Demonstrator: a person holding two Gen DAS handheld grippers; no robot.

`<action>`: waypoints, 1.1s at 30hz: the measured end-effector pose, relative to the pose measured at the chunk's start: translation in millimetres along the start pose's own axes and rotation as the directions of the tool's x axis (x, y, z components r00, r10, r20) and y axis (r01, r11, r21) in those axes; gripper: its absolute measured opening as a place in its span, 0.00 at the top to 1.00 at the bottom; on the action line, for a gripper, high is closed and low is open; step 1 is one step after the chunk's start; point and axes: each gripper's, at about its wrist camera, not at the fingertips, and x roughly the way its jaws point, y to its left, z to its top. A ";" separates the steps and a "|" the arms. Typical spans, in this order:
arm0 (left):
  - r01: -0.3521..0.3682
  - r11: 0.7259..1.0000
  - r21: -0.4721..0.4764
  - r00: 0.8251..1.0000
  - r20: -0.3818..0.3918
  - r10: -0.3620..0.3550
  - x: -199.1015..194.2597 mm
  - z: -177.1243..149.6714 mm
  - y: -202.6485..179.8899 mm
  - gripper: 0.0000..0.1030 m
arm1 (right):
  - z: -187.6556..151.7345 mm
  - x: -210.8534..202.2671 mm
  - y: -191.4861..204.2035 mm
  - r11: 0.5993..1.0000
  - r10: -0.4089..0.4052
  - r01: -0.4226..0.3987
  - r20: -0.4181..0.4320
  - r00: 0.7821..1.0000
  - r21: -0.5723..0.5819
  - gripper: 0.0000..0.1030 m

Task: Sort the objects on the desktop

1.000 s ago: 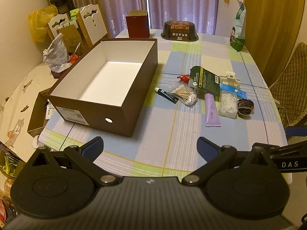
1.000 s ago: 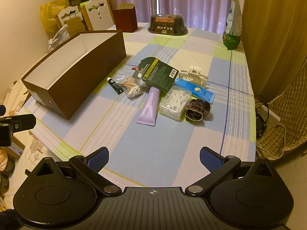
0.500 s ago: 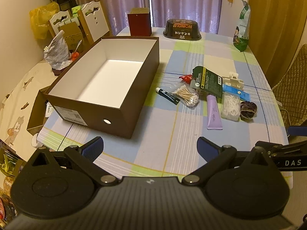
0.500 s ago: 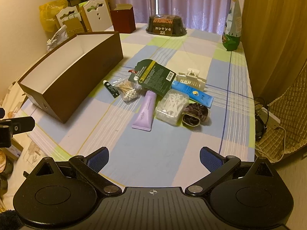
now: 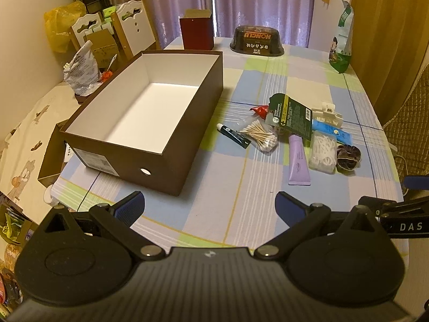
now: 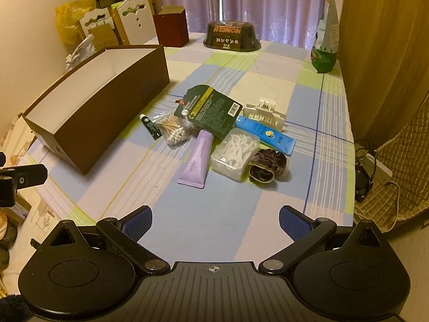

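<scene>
Both views have drawn slightly back and upward over the last second, so box and clutter sit lower and smaller in frame; no item has shifted. Left tongs and right tongs hover wide apart, gripping nothing, over the near edge of the surface. Brown box stands open with a bare white floor, probably the sorting bin. Just right of it lie cotton swabs, purple tube, floss picks, scrunchie, blue tube, hair claw.
</scene>
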 end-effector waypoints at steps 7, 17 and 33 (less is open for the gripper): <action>0.000 1.000 -0.005 1.000 -0.001 0.000 3.3 3.1 -3.8 0.01 | 4.0 3.6 -5.8 1.000 0.004 -0.004 0.002 1.000 -0.007 0.00; 0.001 1.000 -0.004 1.000 -0.017 -0.001 13.8 9.4 -12.0 0.01 | 8.4 11.5 -15.5 1.000 0.005 -0.005 -0.011 1.000 -0.008 0.00; 0.052 0.998 0.021 0.996 -0.067 -0.051 43.5 21.3 -28.3 0.01 | 16.0 27.9 -50.5 0.999 0.031 -0.029 -0.032 0.999 0.042 0.00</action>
